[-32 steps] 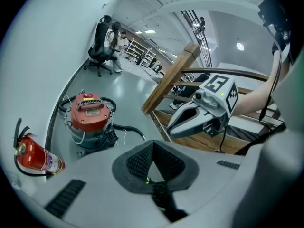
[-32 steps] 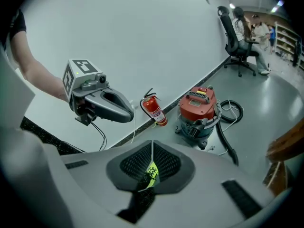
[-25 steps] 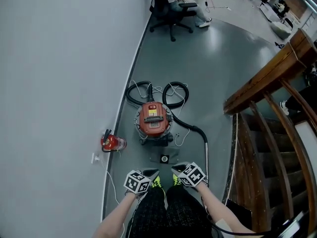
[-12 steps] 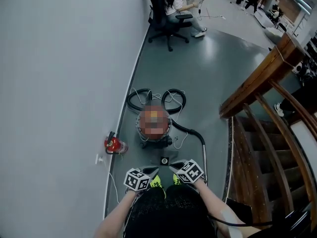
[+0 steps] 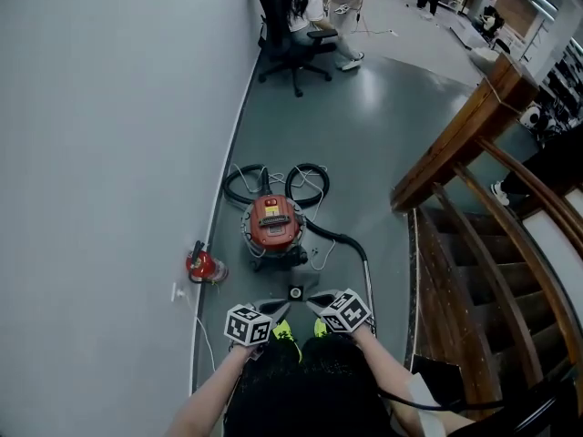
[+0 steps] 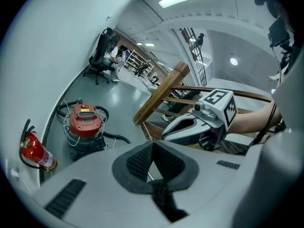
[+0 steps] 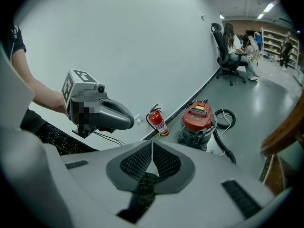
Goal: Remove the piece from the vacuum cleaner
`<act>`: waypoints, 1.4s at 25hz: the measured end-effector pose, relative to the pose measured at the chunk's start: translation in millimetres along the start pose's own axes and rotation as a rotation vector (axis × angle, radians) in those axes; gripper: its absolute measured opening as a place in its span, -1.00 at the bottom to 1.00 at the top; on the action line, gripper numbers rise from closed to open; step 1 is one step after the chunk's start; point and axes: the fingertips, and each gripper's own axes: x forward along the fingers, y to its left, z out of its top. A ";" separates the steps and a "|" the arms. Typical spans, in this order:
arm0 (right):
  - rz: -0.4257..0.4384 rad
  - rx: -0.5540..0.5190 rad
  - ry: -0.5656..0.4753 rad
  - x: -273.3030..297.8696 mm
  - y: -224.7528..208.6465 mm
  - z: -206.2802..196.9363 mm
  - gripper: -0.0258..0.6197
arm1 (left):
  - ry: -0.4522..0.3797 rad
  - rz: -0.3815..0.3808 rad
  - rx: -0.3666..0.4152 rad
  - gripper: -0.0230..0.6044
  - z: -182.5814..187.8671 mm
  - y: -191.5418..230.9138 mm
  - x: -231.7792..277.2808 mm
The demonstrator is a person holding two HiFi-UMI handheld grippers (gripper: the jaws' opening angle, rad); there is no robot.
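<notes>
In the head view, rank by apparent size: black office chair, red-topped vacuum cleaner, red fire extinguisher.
Largest: black office chair, though farthest away.
Next: red-topped vacuum cleaner.
Smallest: red fire extinguisher.

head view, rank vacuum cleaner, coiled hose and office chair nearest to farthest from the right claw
1. vacuum cleaner, on the floor just ahead of the right claw, slightly left.
2. coiled hose, looped behind the vacuum, by the wall.
3. office chair, far up the floor near the wall.
</notes>
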 end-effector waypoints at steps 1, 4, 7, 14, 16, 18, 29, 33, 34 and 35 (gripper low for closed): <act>0.003 0.001 -0.003 -1.2 2.7 -1.2 -0.84 | -0.001 -0.001 0.005 -0.89 0.2 -2.7 -0.5; 0.016 -0.006 -0.006 -3.5 11.1 -7.1 -0.84 | -0.008 0.005 0.011 -0.89 0.4 -9.1 -2.2; 0.035 -0.018 0.000 -5.1 19.3 -14.0 -0.84 | -0.022 0.022 -0.001 -0.89 -2.3 -13.6 -5.7; 0.075 -0.059 0.000 -20.3 29.2 -29.6 -0.84 | -0.045 0.065 -0.024 -0.89 -17.6 -34.7 -9.9; 0.084 -0.058 -0.006 -26.4 30.0 -36.9 -0.84 | -0.053 0.072 -0.033 -0.89 -22.1 -45.0 -7.1; 0.098 -0.034 -0.018 -30.2 31.2 -45.6 -0.84 | -0.057 0.075 -0.040 -0.89 -28.9 -55.1 -3.1; 0.145 -0.029 -0.059 -52.6 49.4 -78.9 -0.84 | -0.096 0.115 -0.033 -0.89 -54.8 -104.2 4.2; 0.142 -0.056 -0.089 -64.1 55.9 -89.7 -0.84 | -0.135 0.161 0.000 -0.89 -60.6 -118.4 2.9; 0.140 -0.060 -0.102 -68.2 58.2 -92.4 -0.84 | -0.146 0.174 0.007 -0.89 -63.0 -123.0 1.8; 0.137 -0.064 -0.120 -72.8 60.7 -95.0 -0.84 | -0.155 0.187 0.017 -0.89 -65.8 -128.1 0.7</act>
